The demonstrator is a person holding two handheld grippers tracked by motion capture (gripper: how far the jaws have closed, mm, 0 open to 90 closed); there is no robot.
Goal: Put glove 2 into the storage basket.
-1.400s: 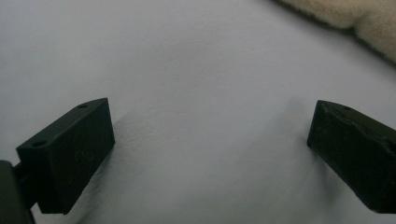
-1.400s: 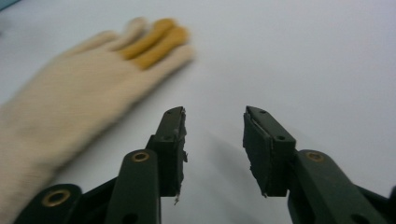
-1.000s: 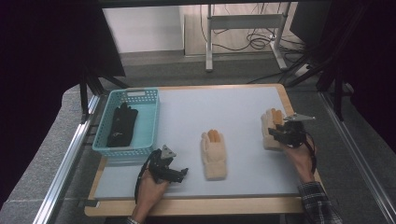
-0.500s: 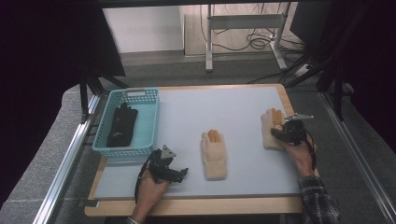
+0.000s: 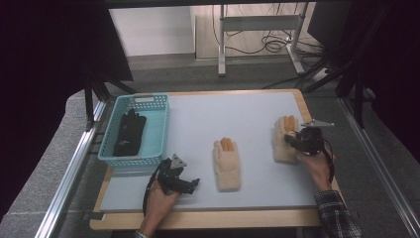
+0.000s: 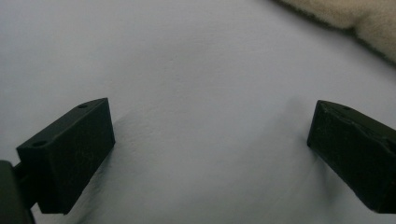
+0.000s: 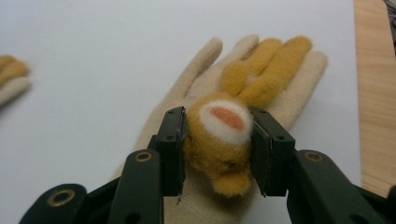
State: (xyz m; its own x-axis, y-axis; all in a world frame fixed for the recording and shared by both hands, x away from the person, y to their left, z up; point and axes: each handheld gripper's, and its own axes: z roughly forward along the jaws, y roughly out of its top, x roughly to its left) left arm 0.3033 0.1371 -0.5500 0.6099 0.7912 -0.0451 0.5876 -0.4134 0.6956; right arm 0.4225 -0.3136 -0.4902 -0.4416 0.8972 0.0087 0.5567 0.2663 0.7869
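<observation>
A cream glove [image 5: 282, 148] with a yellow plush animal on its back lies at the table's right side. My right gripper [image 5: 292, 141] is over it. In the right gripper view my right gripper [image 7: 219, 122] is shut on the plush head of this glove [image 7: 285, 74]. Its jaws have just been closing and press the head from both sides. A second cream glove [image 5: 227, 166] lies flat at the table's middle. My left gripper [image 5: 194, 183] rests near the front edge, left of that glove. It stands open [image 6: 210, 140] over bare table, with the glove's edge [image 6: 373, 18] beyond.
A teal basket [image 5: 148, 101] stands at the left on the pale table mat [image 5: 237, 111], with a black glove [image 5: 129, 134] inside. The wooden table edge [image 7: 373, 93] runs close to the right of the held glove.
The right hand has shifted a little over the right glove, which now lies slightly nearer the front. The left hand and the middle glove have stayed put.
</observation>
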